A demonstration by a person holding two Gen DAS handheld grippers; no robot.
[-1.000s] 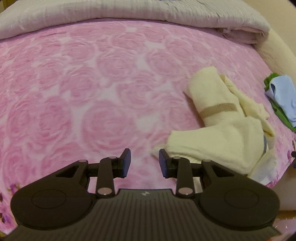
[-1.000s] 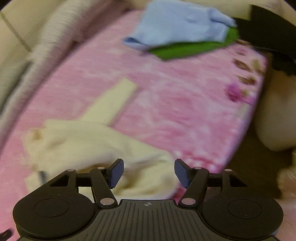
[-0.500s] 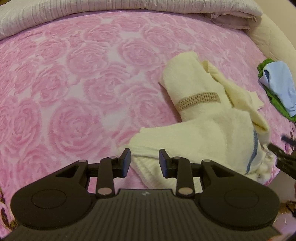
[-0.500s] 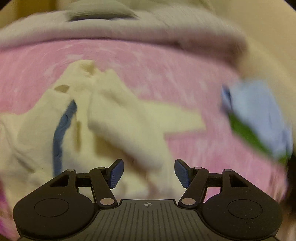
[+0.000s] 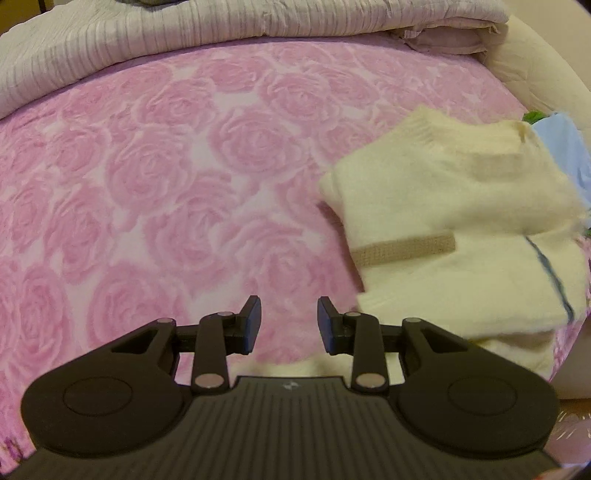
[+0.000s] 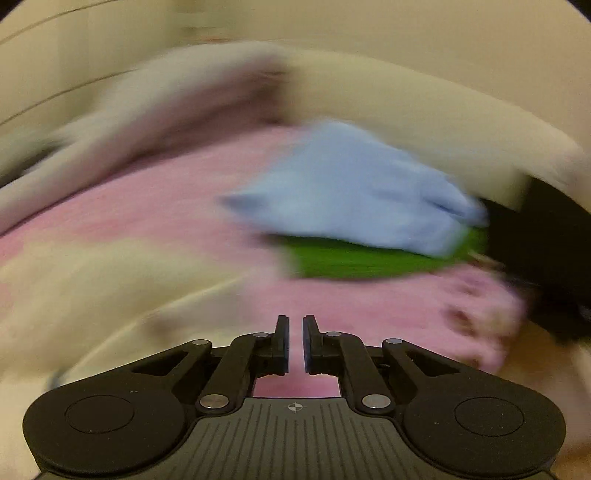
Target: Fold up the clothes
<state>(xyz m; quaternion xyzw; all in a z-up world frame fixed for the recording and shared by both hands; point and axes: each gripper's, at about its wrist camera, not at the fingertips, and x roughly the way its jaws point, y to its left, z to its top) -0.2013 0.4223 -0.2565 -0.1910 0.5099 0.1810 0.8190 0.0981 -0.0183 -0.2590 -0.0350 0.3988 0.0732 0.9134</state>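
Observation:
A cream sweater point(image 5: 461, 221) with a tan band point(image 5: 402, 251) and a thin blue stripe lies folded in layers at the right of the pink rose bedspread point(image 5: 166, 192). My left gripper point(image 5: 289, 325) is open and holds nothing, just left of the sweater's near corner and over bare bedspread. The right wrist view is blurred by motion. There my right gripper point(image 6: 295, 332) has its jaws almost together, with only pink bedspread showing in the slit. The cream sweater point(image 6: 92, 288) is a smear to its left.
A light blue garment point(image 6: 351, 192) lies on a green one point(image 6: 362, 258) ahead of my right gripper, and the blue garment point(image 5: 565, 147) shows at the bed's right edge. A grey quilt point(image 5: 184, 33) is bunched along the far side. Something black point(image 6: 546, 251) sits at the right.
The sweater's loose parts now lie folded over into a compact stack. My right gripper went from open to shut and swung toward the blue garment. My left gripper drew back off the sweater.

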